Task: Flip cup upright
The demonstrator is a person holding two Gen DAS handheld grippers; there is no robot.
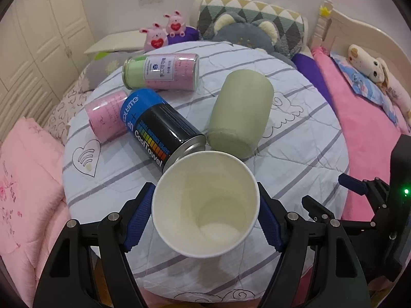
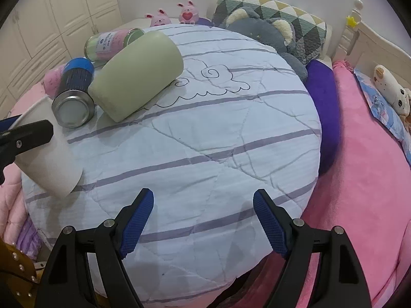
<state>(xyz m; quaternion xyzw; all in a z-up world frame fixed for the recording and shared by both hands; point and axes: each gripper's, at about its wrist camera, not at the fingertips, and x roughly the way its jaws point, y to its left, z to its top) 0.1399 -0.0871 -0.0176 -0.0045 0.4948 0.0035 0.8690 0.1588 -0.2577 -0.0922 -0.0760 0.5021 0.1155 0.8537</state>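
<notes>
Left tongs clamp one paper cup; right tongs agape; four cans

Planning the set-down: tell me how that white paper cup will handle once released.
The paper cup, held by the left gripper, looks thin-walled, so hard squeezing would probably dent it. It appears empty, likely very light. On the soft quilted cushion it may tip easily.

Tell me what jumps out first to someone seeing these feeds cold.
The white paper cup fills the foreground, gripped between the left claw pads, its open mouth tilted toward the camera. Just behind it, a black-and-blue CoolTowel can and a sage-green tumbler lie toppled on the striped quilt. The right claw hangs open and empty.
</notes>
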